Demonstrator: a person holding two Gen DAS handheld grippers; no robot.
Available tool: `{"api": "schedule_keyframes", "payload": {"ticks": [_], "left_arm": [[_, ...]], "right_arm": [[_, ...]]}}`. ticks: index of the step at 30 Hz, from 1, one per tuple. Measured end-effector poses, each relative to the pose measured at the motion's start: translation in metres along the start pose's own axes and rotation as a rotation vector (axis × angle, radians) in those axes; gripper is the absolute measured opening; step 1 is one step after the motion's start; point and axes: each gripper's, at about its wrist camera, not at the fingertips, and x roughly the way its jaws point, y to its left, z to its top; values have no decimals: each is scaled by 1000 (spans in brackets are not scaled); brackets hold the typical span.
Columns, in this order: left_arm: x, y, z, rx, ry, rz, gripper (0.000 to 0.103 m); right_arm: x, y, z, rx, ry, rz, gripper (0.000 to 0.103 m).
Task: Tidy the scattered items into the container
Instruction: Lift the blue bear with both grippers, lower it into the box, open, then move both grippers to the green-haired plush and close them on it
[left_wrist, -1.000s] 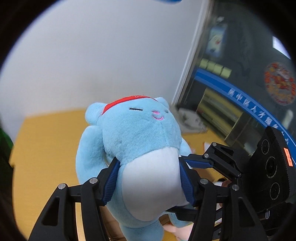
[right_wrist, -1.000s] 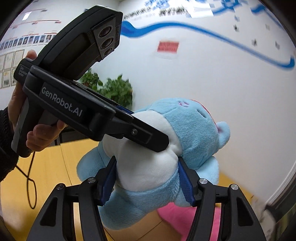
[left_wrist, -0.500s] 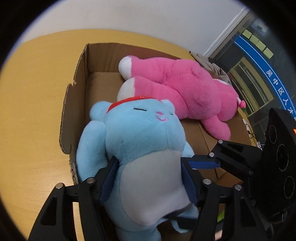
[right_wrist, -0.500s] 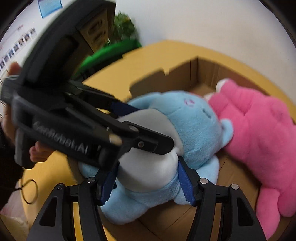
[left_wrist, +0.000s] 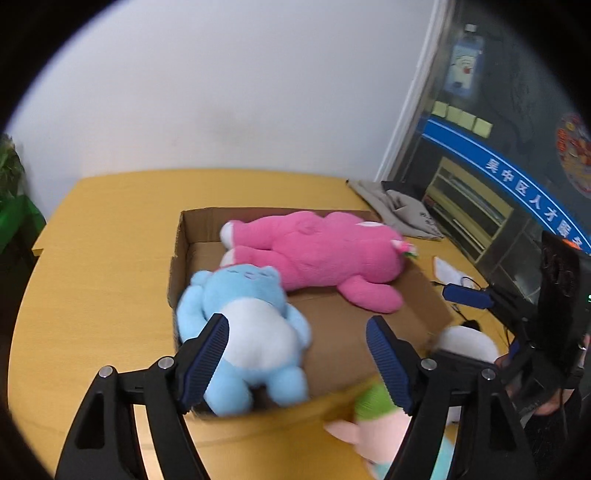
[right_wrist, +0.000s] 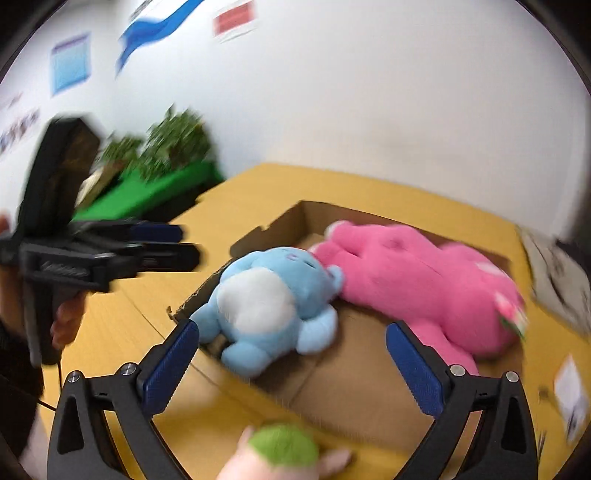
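An open cardboard box (left_wrist: 177, 258) (right_wrist: 354, 384) lies on the yellow table. A blue plush (left_wrist: 251, 325) (right_wrist: 273, 295) lies on its back in the box's left near corner. A pink plush (left_wrist: 317, 254) (right_wrist: 417, 280) lies along the far side. My left gripper (left_wrist: 297, 354) is open and empty just above the blue plush. My right gripper (right_wrist: 291, 365) is open and empty over the box's near wall. A plush with a green top and pink body (left_wrist: 376, 417) (right_wrist: 284, 450) lies on the table outside the box, near both grippers.
A white plush (left_wrist: 465, 343) lies right of the box. A grey cloth (left_wrist: 402, 214), papers (left_wrist: 450, 269) and a cable lie at the table's far right. A green planter (right_wrist: 155, 188) stands past the left edge. The left gripper's body (right_wrist: 74, 236) shows at left in the right wrist view.
Both grippers carried the blue plush down into the box, opened and let it go. Both have pulled back and apart; the blue plush now lies in the box.
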Motion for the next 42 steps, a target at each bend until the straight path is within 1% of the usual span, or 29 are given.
{"api": "schedule_keyframes", "payload": {"ticks": [2,4,7,11,13,19,26,35,42], "left_arm": [[-6,-16,-8,4,6,2,77],[-7,-34,-17,9,4,0,77],[-11,-59,-30,13,1,-26,77],[-14,-85,-43,21,10,-42,77],[-15,-94,-48,20,14,-51,77],[-20,-99,-58,-26,19,-90,77],[-20,-99,-61,-48,22,-99,77],[-11,-101,-64,-53,44,-115,77],[3,-95,-68,-77,84,-153,78]], "right_arm": [[-11,0,-4,41,-13,-45,103],[-17,-8,-13,68,-18,-116,103],[-41,-13,-24,95,-22,-186,103],[-64,-11,-33,84,-32,-229,103],[-64,-8,-37,66,-26,-248,103],[-77,-10,-50,67,-20,-258,103],[-84,-13,-53,80,-29,-269,103],[-83,-13,-58,79,-19,-269,103],[-84,-17,-64,94,-12,-261,103]]}}
